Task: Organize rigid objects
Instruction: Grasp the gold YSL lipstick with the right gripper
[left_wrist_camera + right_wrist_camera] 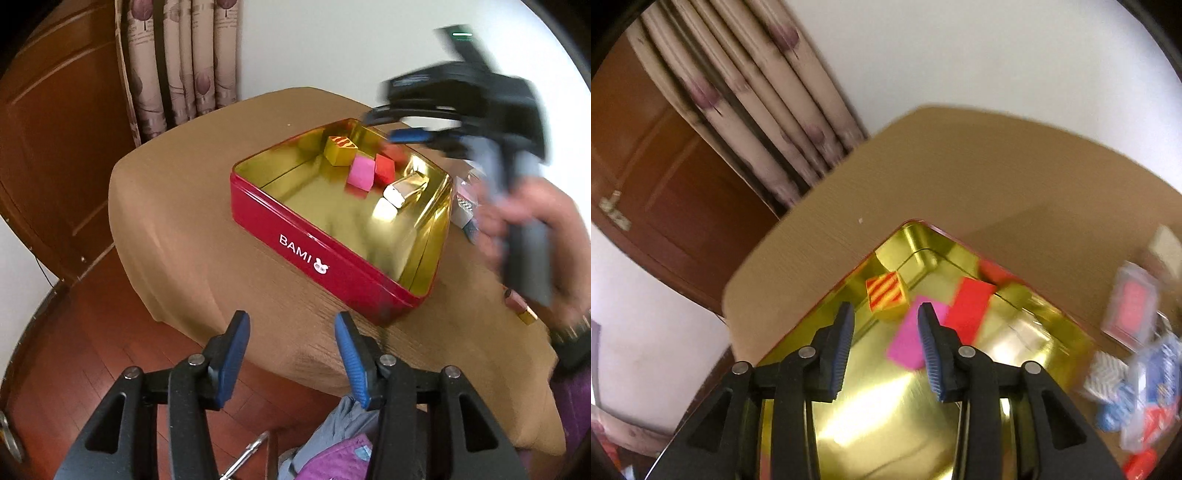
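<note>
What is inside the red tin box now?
Inside the red tin box lie a striped yellow block, a pink block, a red block and a shiny metal piece. Reflections blur the far corner.

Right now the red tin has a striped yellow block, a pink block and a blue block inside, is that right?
Not quite. The third block is red, not blue; the left wrist view shows it beside the pink block, with the striped yellow block also inside the red tin.
</note>
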Tool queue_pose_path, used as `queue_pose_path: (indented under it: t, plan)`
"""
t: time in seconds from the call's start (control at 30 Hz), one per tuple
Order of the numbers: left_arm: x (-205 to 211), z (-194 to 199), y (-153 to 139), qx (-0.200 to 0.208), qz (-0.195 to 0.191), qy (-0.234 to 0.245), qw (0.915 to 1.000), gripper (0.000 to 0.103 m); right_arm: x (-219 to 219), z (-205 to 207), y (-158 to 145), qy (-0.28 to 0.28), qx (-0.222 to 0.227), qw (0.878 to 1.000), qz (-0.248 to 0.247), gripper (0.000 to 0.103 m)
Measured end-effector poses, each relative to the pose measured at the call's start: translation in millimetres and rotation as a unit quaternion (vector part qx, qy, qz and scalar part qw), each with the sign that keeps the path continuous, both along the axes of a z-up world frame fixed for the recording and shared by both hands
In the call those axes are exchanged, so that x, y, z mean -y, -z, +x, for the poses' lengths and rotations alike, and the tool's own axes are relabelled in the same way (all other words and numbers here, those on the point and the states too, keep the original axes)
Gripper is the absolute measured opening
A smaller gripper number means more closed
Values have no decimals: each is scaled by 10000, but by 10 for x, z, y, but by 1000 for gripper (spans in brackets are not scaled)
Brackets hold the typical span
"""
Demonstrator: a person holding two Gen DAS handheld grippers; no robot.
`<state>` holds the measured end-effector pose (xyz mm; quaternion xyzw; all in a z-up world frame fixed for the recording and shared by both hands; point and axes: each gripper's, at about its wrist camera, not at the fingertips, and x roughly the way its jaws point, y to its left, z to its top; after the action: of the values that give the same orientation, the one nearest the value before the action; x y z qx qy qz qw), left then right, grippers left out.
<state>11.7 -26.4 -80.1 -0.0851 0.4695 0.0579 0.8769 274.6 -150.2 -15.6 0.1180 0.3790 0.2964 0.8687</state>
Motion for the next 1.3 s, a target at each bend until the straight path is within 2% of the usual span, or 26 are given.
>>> queue_pose_path:
  t: [0.03,0.1,0.13,0.2,0.23,0.27,0.33,0.37,0.4,0.47,0.6,0.73,0.77,0.8,0.87,0.93,1.0,1.17,1.2,1.27,1.3]
  plan:
    - [17,-2,-6,0,32,29,10000,49,170,-151,-21,7,145,9998,123,43]
    - [76,-18,-10,2,23,137,9999,49,631,-552,-16,120,593,9978,284,66]
    - [108,-28,-14,3,33,193,9998,49,852,-739,10,211,820,9959,303,72]
    - [178,-34,-9,-18,10,380,9993,49,1369,-1144,147,610,1260,9900,152,92]
    - [222,-40,-7,-40,-21,494,9988,49,1650,-1321,264,816,1360,9873,68,97]
    - [275,-49,-3,-46,-8,593,9982,49,1867,-1428,369,980,1294,9867,-37,101]
    - [393,-73,4,5,91,774,9970,49,2323,-1544,682,1416,609,9862,-598,101]
    - [458,-73,21,-20,97,916,9957,49,2477,-1570,807,1534,343,9849,-732,99]
    - [531,-62,61,-98,98,1068,9942,49,2685,-1641,948,1692,135,9824,-777,93]
    - [673,-57,136,-236,197,1295,9911,49,2888,-1762,1086,1728,-39,9830,-624,92]
    - [939,-117,254,-270,624,1665,9837,49,2842,-1835,1124,1339,238,9846,-1097,92]
    - [1154,-195,285,-229,958,1922,9764,49,2623,-1762,1019,747,597,9882,-1193,92]
    - [1198,-193,297,-306,944,1946,9758,49,2547,-1707,1004,611,656,9875,-1295,86]
    - [1197,-186,298,-375,866,1934,9766,49,2432,-1638,993,427,709,9866,-1403,72]
    - [1206,-165,320,-536,651,1902,9781,49,2342,-1547,990,151,739,9845,-1581,58]
    - [1210,-148,334,-626,531,1875,9788,49,2256,-1425,983,-20,752,9800,-1845,58]
    - [1220,-154,314,-623,559,1875,9787,49,2190,-1311,1003,-329,615,9788,-1923,57]
    - [1237,-157,273,-594,656,1905,9777,49,2081,-1165,1048,-706,444,9739,-2113,57]
    - [1238,-151,273,-606,650,1905,9777,49,2051,-1128,1074,-801,364,9723,-2165,49]
    - [1243,-120,279,-632,642,1885,9779,49,1989,-1105,1092,-925,312,9696,-2245,42]
    - [1247,-101,285,-652,635,1874,9781,49,1948,-1091,1081,-962,286,9676,-2315,35]
